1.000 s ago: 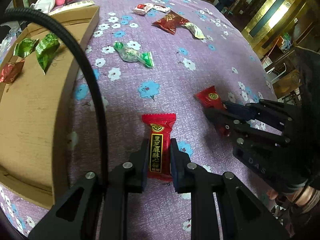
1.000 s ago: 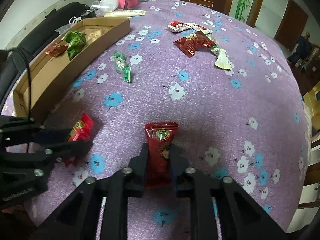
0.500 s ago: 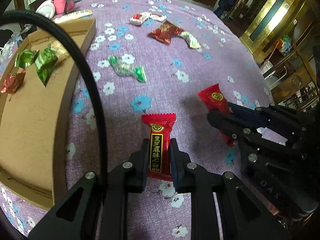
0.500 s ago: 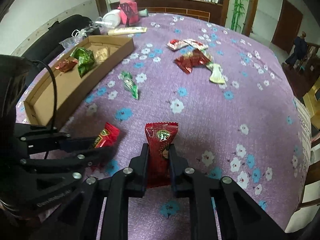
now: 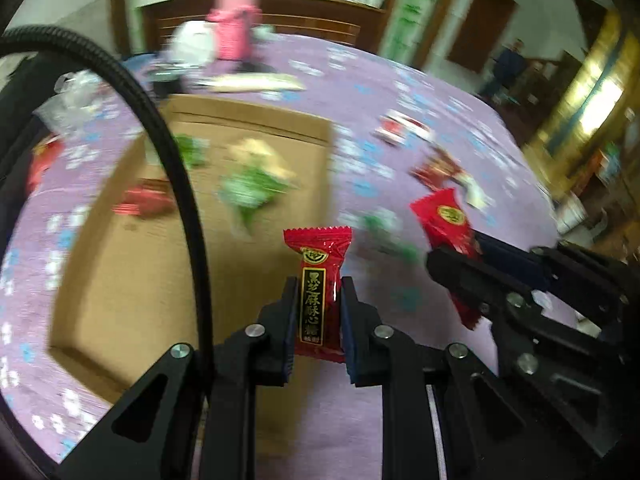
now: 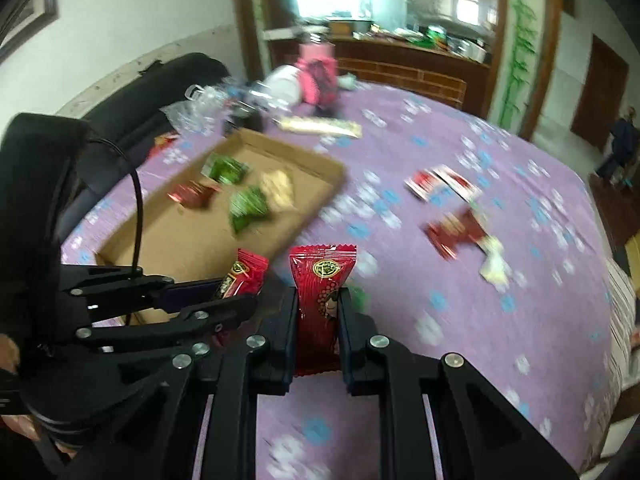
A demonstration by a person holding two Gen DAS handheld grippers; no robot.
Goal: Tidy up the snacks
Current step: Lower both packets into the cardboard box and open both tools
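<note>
My left gripper (image 5: 319,288) is shut on a red candy packet with gold lettering (image 5: 318,276) and holds it in the air over the near right edge of the cardboard tray (image 5: 120,280). My right gripper (image 6: 319,300) is shut on a second red candy packet (image 6: 322,280), lifted just right of the tray (image 6: 180,232). Each gripper shows in the other's view: the right one (image 5: 452,252) with its packet (image 5: 444,216), the left one (image 6: 240,292) with its packet (image 6: 244,276). The tray holds green, red and pale sweets (image 6: 248,204).
Loose snacks lie on the purple flowered tablecloth (image 6: 520,320): a dark red packet (image 6: 456,232), a red and white packet (image 6: 440,182), a green sweet (image 5: 384,232). A long pale bar (image 6: 320,126), a pink container (image 6: 316,76) and a white dish (image 6: 280,84) stand at the far edge.
Both grippers have lifted their red packets off the cloth and swung left towards the cardboard tray. The views are now motion-blurred.
</note>
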